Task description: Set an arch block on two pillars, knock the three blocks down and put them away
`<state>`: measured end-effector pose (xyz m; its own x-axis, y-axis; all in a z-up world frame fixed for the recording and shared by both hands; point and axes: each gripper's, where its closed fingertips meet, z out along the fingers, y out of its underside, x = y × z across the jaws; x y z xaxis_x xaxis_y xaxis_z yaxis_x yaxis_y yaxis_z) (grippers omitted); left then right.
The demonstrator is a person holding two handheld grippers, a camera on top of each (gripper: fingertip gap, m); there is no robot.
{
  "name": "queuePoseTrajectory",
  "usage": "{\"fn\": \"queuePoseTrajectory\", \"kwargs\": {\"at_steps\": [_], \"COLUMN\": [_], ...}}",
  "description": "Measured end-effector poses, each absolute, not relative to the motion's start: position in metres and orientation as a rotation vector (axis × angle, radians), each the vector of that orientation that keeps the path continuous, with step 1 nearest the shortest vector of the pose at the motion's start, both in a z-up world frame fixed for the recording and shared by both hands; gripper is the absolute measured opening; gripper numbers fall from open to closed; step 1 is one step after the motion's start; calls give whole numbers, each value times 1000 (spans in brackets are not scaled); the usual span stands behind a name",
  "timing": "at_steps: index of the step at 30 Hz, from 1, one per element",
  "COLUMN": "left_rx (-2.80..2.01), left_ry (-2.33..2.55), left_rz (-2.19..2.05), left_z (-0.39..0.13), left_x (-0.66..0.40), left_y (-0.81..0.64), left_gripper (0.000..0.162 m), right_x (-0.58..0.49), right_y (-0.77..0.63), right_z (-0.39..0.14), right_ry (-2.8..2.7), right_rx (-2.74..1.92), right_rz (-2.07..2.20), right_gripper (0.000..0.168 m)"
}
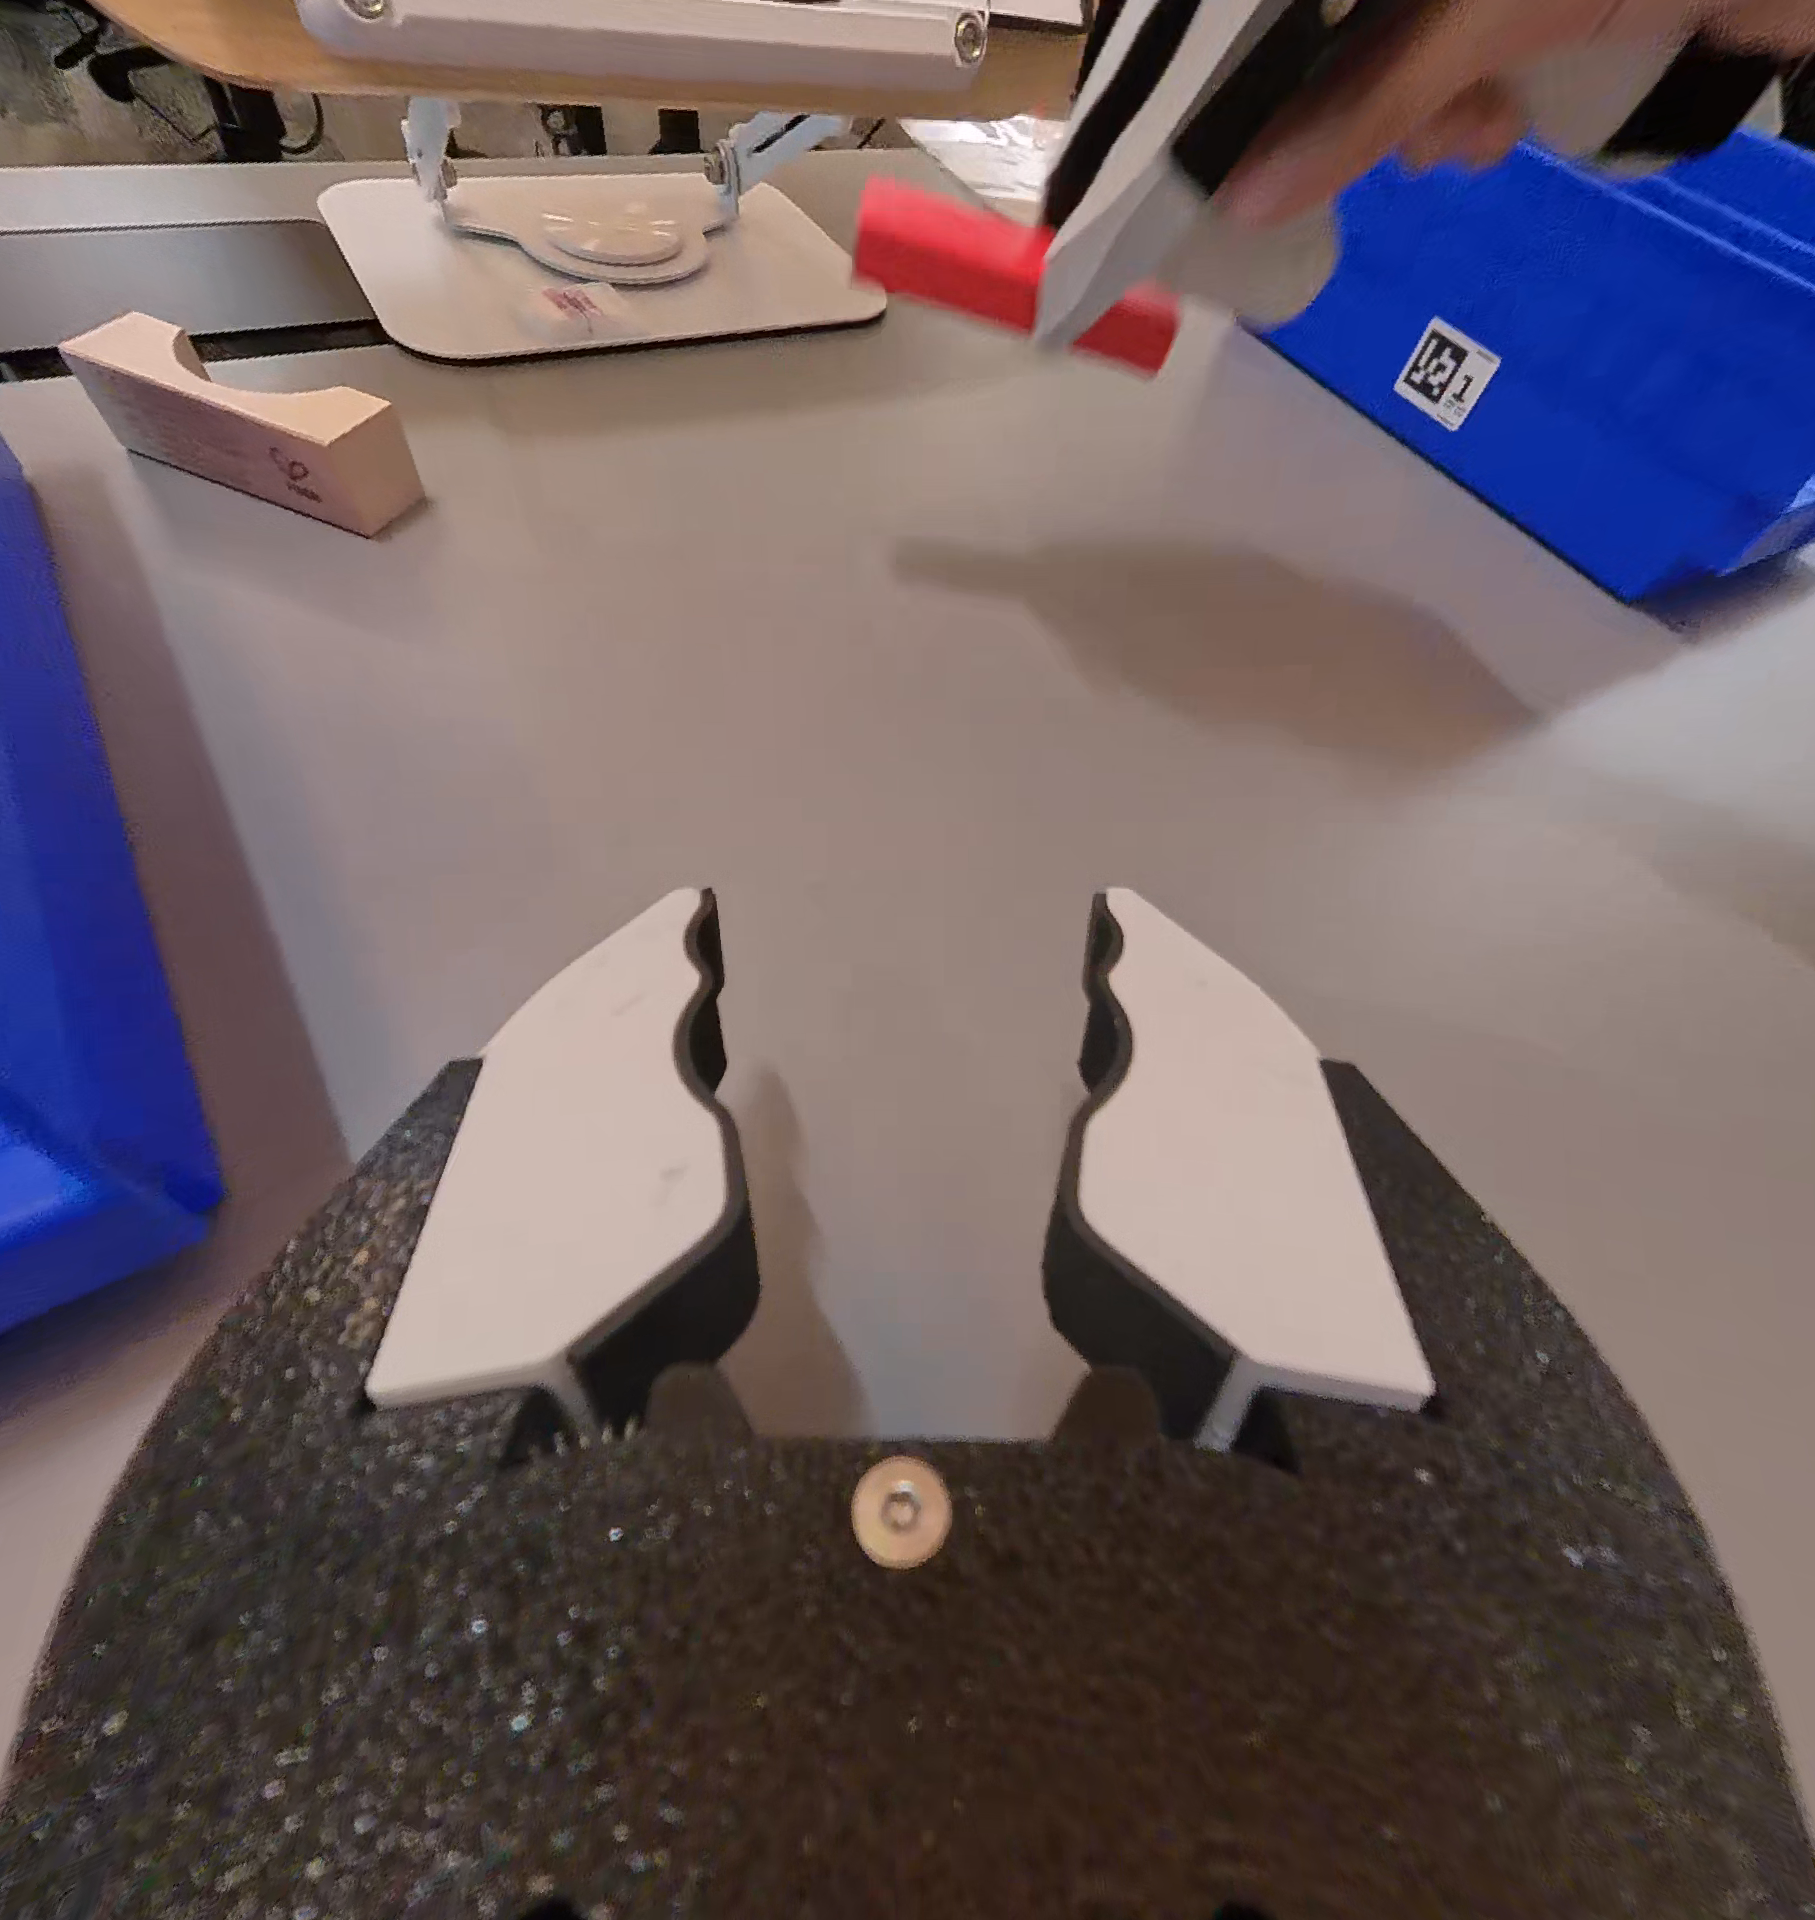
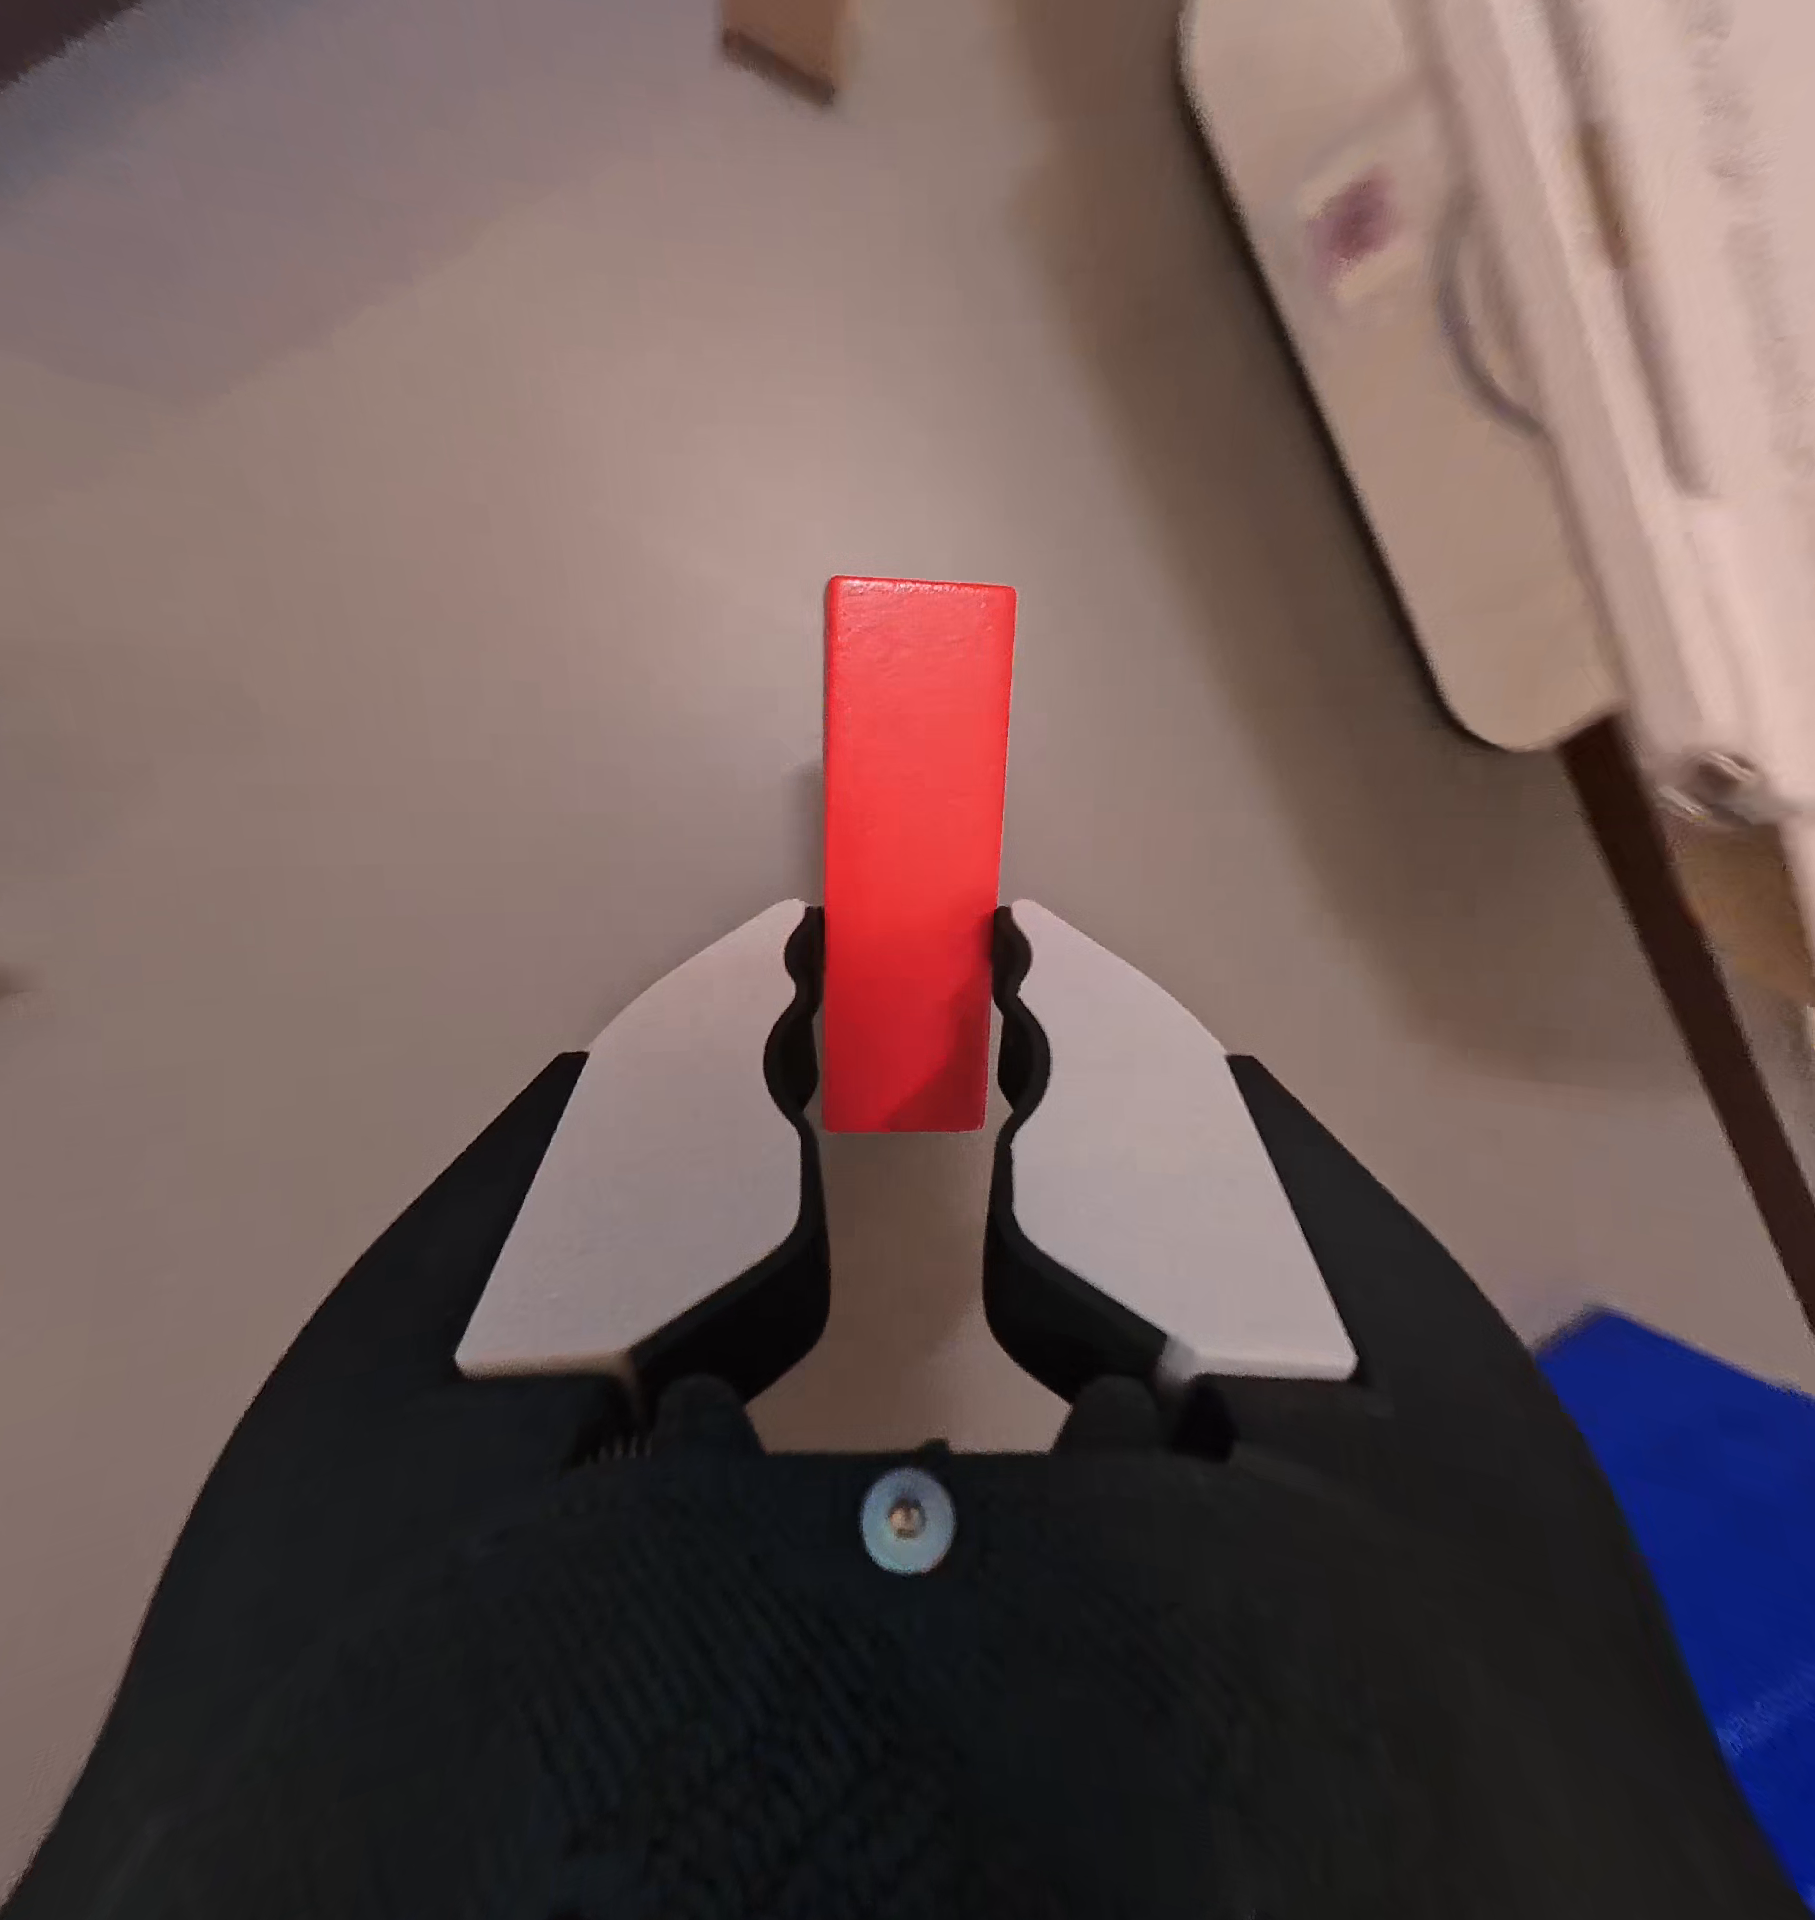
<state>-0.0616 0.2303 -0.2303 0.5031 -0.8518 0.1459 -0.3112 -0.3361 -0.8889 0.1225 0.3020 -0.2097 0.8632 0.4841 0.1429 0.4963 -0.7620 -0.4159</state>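
In the left wrist view, the left claw (image 1: 905, 914) hangs over the bare grey bench (image 1: 778, 675) with its white fingers (image 1: 581, 1174) set wide apart and nothing between them. At the far left of the bench lies a pale wooden block with a curved notch (image 1: 248, 426) cut into its top. Behind it, against the far edge, stands a white flat stand base (image 1: 778, 270) with thin metal legs rising to a wooden-edged board above. A blue bin (image 1: 41, 935) fills the near left edge, and a second blue bin with a black-and-white marker sticker (image 1: 1568, 343) sits at the far right. Above the bench at the far right, the right claw (image 1: 1064, 301), held by a person's hand (image 1: 1402, 114), is clamped across a red rectangular block (image 1: 944, 255), which is lifted clear of the surface and casts a shadow on the bench below. This part of the view is blurred.

In the right wrist view, the right claw (image 2: 908, 914) is narrowed onto the red rectangular block (image 2: 913, 790), its black pads (image 2: 801, 997) pressing both long sides of the near half, while the far half sticks out past the fingertips. Below lies the grey bench (image 2: 415, 675). The white stand base (image 2: 1402, 364) shows blurred at the right, and a corner of a blue bin (image 2: 1734, 1507) at the near right.
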Motion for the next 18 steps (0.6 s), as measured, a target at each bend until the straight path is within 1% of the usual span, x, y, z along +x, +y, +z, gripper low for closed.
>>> {"fn": "queuePoseTrajectory", "kwargs": {"at_steps": [5, 9, 12, 18], "left_rx": [-1878, -1876, -1876, -1883], "left_ry": [994, 1008, 1021, 1061], "left_rz": [-778, -790, -806, -829], "left_z": [-230, -229, -230, -235], "left_x": [-57, -53, -48, -39], "left_y": [229, 227, 224, 216], "left_gripper": [67, 67, 67, 67], "right_x": [213, 288, 340, 367], "right_y": [272, 229, 193, 139], "right_z": [-153, -134, -140, -198], "right_ry": [-495, -263, -52, 123], "right_rx": [-2564, -2582, -2602, -2713], "right_rz": [-150, -185, -219, -104], "right_gripper": [32, 32, 32, 32]}}
